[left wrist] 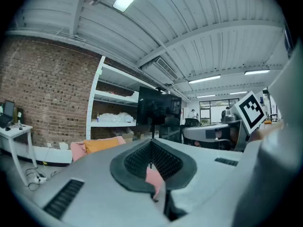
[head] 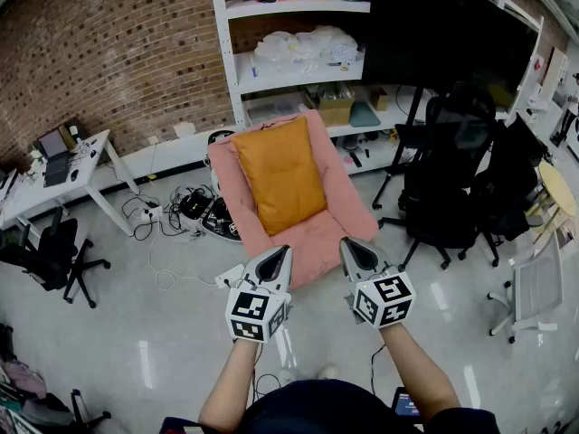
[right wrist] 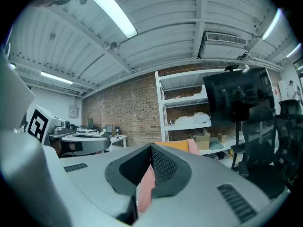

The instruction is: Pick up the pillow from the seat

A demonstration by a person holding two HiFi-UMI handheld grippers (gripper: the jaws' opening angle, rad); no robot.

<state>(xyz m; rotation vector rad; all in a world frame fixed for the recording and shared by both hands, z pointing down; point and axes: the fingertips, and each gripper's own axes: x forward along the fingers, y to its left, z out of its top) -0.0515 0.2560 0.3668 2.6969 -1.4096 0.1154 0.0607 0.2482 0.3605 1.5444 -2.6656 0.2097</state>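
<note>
An orange pillow (head: 281, 174) leans against the back of a pink seat (head: 312, 238) in the middle of the head view. My left gripper (head: 285, 251) hovers at the seat's front edge, jaws shut and empty. My right gripper (head: 345, 243) hangs beside it over the seat's front right, also shut with nothing in it. Both stay short of the pillow. In the left gripper view the pillow (left wrist: 100, 145) shows far off past the shut tips (left wrist: 151, 141). The right gripper view has the pillow (right wrist: 176, 145) just above its shut tips (right wrist: 151, 146).
White shelving (head: 289, 57) stands behind the seat. Black office chairs (head: 461, 183) crowd the right side. A white desk (head: 54, 174) with a laptop is at the left, another chair (head: 50, 256) beside it. Cables and a power strip (head: 181, 211) lie on the floor left of the seat.
</note>
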